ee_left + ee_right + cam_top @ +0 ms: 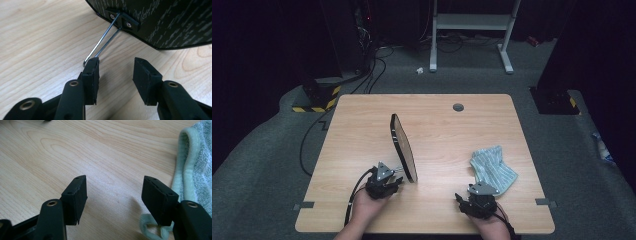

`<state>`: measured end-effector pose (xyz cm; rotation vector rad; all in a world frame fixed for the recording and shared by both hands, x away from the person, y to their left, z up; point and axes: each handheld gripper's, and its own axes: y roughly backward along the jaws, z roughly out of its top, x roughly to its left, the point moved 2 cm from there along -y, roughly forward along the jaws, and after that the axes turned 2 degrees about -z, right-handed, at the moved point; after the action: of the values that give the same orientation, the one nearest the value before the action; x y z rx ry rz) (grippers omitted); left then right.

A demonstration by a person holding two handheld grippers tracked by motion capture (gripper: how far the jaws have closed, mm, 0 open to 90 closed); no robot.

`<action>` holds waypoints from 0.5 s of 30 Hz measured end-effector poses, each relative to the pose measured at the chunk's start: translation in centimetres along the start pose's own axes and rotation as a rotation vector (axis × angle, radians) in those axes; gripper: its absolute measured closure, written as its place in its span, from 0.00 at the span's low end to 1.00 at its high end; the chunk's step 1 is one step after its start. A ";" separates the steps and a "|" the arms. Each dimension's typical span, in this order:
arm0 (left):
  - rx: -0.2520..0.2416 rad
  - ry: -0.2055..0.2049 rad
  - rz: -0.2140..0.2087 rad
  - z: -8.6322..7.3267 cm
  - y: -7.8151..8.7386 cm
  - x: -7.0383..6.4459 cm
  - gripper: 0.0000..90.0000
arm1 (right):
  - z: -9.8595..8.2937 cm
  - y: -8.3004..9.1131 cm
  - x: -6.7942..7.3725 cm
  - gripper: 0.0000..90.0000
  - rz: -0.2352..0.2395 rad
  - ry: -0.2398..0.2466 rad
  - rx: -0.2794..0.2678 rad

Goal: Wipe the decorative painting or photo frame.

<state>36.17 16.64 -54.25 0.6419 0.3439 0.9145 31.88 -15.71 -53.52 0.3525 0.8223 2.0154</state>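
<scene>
1. Clearly the work in hand centres on the mirror (403, 147), an oval, dark-backed one that stands tilted on the desk (447, 125), propped by a wire stand (101, 47) hinged to its back.
2. Its long axis runs from the near edge of the desk away toward the far side, left of the middle, with the wire stand at the near end.
3. Left gripper (384, 181) sits just beside that near end; in the left gripper view its fingers (91, 75) are spread, and the loop of the wire stand lies just ahead of the left one, touching or nearly touching its tip. I cannot tell which.
4. So the stand lies forward and slightly left of the gap between the fingers, not yet inside it; a small shift that way would seem to be needed before closing on the wire.
5. Right gripper (479, 200) rests well apart from the mirror, near the front right of the desk, fingers also spread and holding nothing.
6. Just beside it, to its right, lies a pale green cloth (195, 167), one looped corner close under the right finger.
7. Judged from this, the left hand is much the nearer to the mirror, the right to the cloth.
</scene>
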 end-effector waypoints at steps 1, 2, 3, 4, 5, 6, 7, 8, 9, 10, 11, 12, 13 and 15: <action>0.003 -0.001 0.000 0.1 -0.1 0.1 0.62 | 0.0 0.0 0.0 0.41 0.001 0.000 0.000; 0.003 0.002 -0.004 0.1 -0.3 0.1 0.62 | 0.0 -0.1 0.1 0.41 0.001 -0.001 0.000; 0.000 0.003 0.000 0.2 -0.4 0.2 0.61 | 0.1 -0.1 0.1 0.41 0.002 0.000 0.000; -0.003 0.010 0.000 0.3 -0.6 0.3 0.61 | 0.1 -0.1 0.1 0.41 0.001 0.001 0.001; -0.001 0.010 0.000 0.4 -0.7 0.4 0.61 | 0.1 -0.1 0.1 0.41 0.001 0.002 0.002; -0.005 0.017 -0.001 0.5 -0.8 0.5 0.61 | 0.1 -0.1 0.2 0.41 0.001 0.004 0.002; -0.004 0.020 -0.002 0.5 -0.9 0.6 0.61 | 0.0 -0.1 0.2 0.41 0.001 0.006 0.002; -0.003 0.019 0.002 0.6 -1.0 0.7 0.61 | 0.0 -0.1 0.2 0.41 0.001 0.005 0.003; -0.006 0.024 0.005 0.7 -1.1 0.7 0.61 | 0.0 -0.1 0.2 0.41 0.000 0.002 0.005; -0.008 0.032 0.004 0.8 -1.2 0.9 0.60 | -0.1 -0.1 0.2 0.41 0.000 0.002 0.005; -0.007 0.029 0.007 0.9 -1.3 1.0 0.60 | -0.1 -0.1 0.2 0.41 -0.001 0.001 0.006; -0.010 0.037 0.009 0.9 -1.3 1.1 0.60 | -0.1 -0.1 0.2 0.41 -0.002 0.000 0.006; -0.014 0.049 0.006 1.0 -1.4 1.3 0.60 | -0.2 0.0 0.1 0.41 -0.003 0.001 0.006; -0.011 0.055 0.005 1.1 -1.5 1.8 0.60 | -0.2 0.1 0.2 0.41 -0.005 0.002 0.006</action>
<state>38.77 17.02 -54.40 0.6091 0.3862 0.9395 31.63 -15.70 -53.65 0.3513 0.8304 2.0090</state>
